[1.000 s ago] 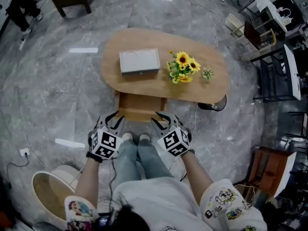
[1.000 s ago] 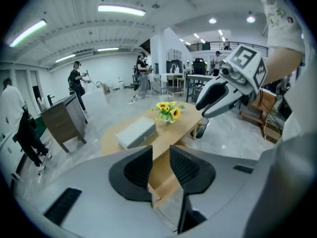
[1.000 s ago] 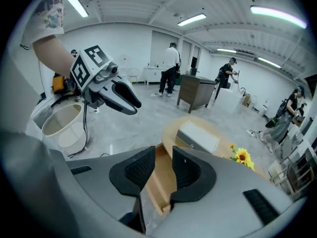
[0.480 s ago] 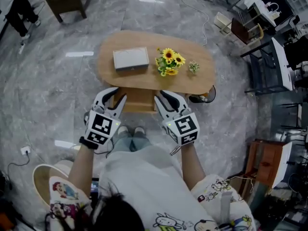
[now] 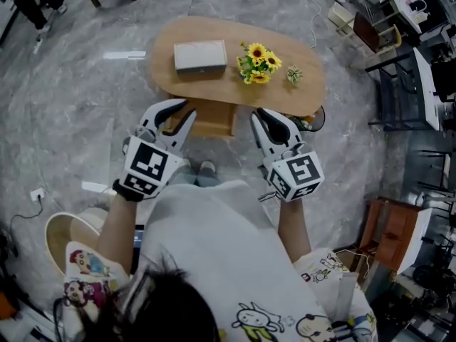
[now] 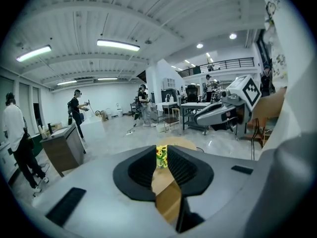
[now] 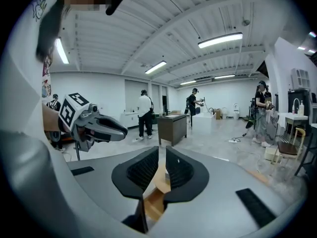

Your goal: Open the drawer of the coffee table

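Grey marble floor [image 5: 64, 112]; white ceiling [image 6: 163, 14], strip lights [image 6: 118, 44]; dark desk [image 7: 172, 127]; brown cabinet [image 5: 396, 237] right.

The person wears a white T-shirt [image 5: 214, 241] printed with cartoon drawings. Its left sleeve [image 5: 82, 271] and right sleeve [image 5: 324, 282] carry colourful ones. Pale blue jeans [image 5: 182, 177] show beyond its hem.

the oval wooden tabletop [image 5: 214, 87] stands on a grey marbled floor [image 5: 71, 84] and carries a flat grey box [image 5: 200, 55] toward 9 o'clock, a bunch of sunflowers [image 5: 258, 63] near its middle, and a small green sprig [image 5: 294, 75] toward 3 o'clock.
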Demonstrator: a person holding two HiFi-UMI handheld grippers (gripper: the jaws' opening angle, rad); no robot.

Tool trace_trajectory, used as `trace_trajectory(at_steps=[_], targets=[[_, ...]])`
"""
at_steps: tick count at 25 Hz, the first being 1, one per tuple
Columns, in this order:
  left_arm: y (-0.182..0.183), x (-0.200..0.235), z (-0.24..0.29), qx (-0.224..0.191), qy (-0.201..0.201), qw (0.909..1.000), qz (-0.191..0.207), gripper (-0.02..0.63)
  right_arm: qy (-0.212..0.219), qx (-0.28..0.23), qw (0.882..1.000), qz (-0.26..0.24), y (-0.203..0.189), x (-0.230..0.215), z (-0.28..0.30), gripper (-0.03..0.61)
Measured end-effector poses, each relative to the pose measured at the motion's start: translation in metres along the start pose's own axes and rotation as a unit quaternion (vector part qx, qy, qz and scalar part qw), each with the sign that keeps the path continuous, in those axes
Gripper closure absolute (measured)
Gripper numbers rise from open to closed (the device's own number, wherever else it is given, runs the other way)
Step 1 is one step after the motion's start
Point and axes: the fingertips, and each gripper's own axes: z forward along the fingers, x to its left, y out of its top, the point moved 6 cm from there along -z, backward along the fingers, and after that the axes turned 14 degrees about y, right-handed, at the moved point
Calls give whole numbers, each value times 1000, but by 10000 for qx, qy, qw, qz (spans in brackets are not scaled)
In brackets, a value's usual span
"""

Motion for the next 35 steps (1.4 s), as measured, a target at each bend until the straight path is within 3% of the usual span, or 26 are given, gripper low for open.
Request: trace_trajectory(at_steps=[7, 15, 35], targets=[[6, 8, -12, -101, 45, 9997, -222, 579, -1, -159, 9998, 73, 3, 6, -3, 561], [4, -3, -26, -146, -194, 9993, -288, 605, -102, -161, 9998, 114, -2, 11, -15, 578], [-5, -12, -21, -105, -309, 9984, -463, 609, -104, -82, 9997, 226, -10, 17, -14, 579]])
